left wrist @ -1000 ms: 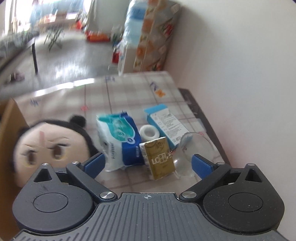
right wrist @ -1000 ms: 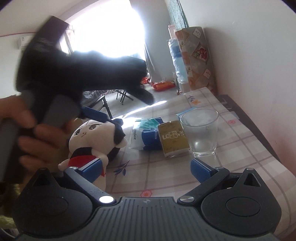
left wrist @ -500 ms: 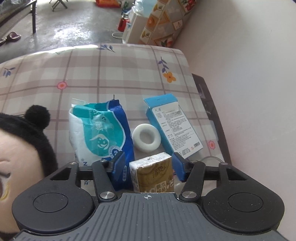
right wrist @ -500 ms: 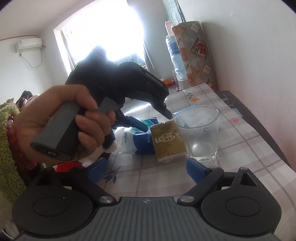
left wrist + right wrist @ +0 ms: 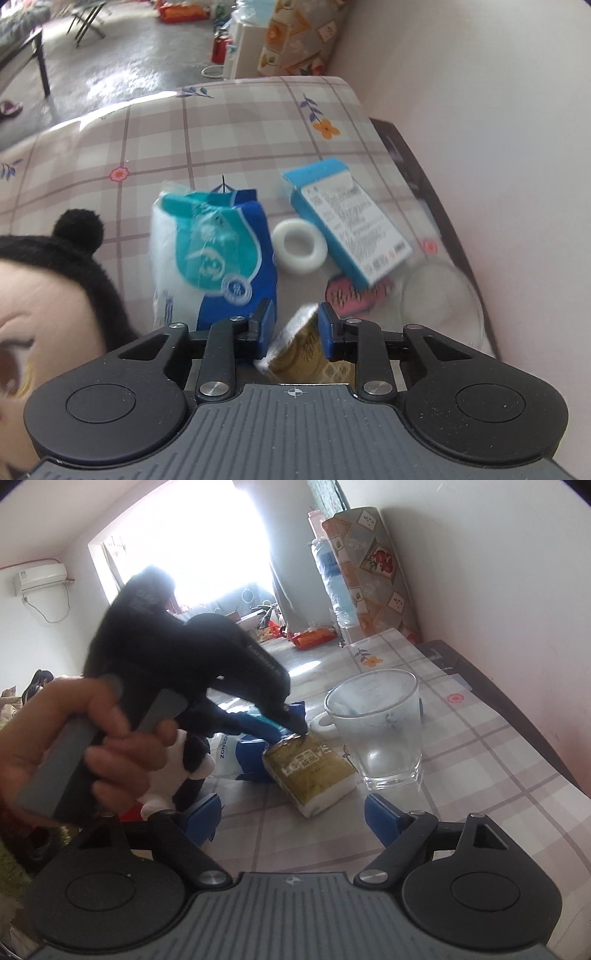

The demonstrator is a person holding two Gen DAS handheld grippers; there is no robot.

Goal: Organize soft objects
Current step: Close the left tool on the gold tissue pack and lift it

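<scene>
Between the left gripper's (image 5: 293, 328) clenched fingers sits the gold tissue pack (image 5: 299, 350); the right gripper's (image 5: 291, 821) fingers hang spread, empty, near the glass (image 5: 380, 727).

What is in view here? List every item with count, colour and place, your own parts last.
gold tissue pack: one, gold and white, on the table beside the glass, gripped at its top end.
blue tissue pack: one, blue, teal and white, left of the gold pack.
plush doll: one, black hair, pale face, left table edge.
white ring: one, white, between blue pack and box.
blue box: one, blue and white, lying flat near the wall.
pink item: one, pink, partly under the box; unclear what.
glass: one, clear, upright.
tablecloth: one, pink plaid.
left claw: shut on the gold pack.
right claw: open, above the table.
</scene>
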